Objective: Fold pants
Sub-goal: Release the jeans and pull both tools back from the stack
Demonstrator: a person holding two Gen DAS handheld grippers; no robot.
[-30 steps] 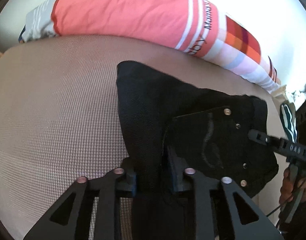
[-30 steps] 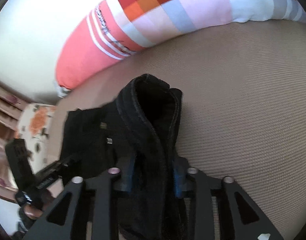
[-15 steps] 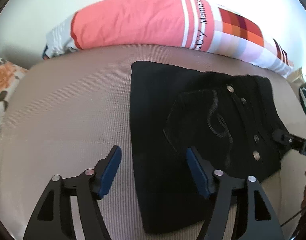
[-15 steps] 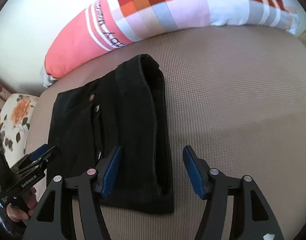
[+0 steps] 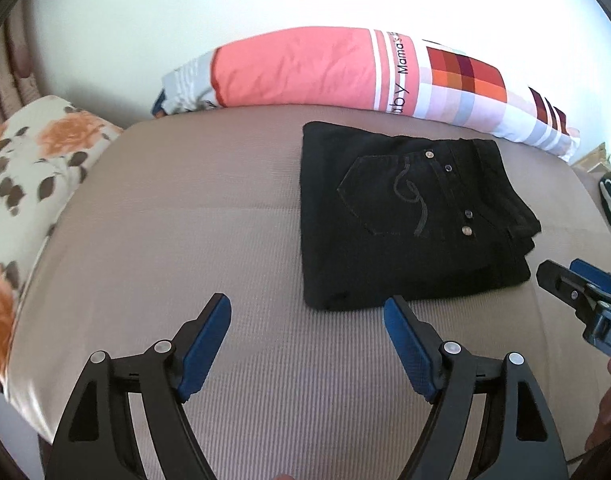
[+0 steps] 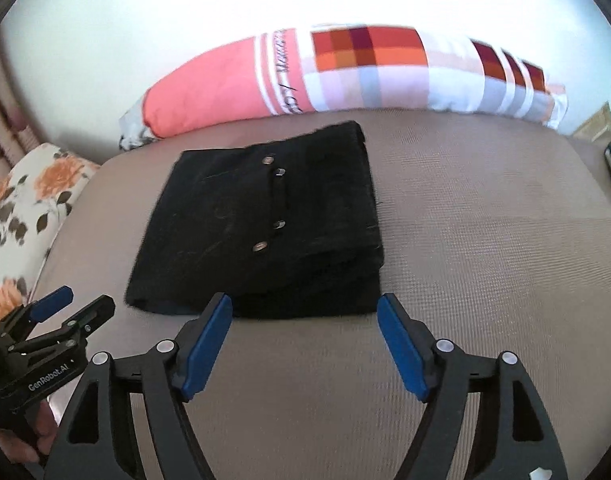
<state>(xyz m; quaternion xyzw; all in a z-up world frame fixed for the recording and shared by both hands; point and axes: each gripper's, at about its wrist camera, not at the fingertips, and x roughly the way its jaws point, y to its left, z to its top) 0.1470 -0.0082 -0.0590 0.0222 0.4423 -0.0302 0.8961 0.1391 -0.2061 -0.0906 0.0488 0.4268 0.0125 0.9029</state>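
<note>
Beige mattress (image 5: pixel 185 208) bare around folded black pants (image 5: pixel 405 220), both grippers (image 5: pixel 307 312) (image 6: pixel 303 310) spread apart, short of its near edge

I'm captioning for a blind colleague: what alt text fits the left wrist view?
Black pants lie folded in a neat rectangle on a beige cushion. The open left gripper hovers in front of them, with a striped pink pillow behind.

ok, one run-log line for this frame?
stage: fold done | pants: folded flat on cushion | left hand-held gripper: open, clear | right hand-held gripper: open, clear
</note>
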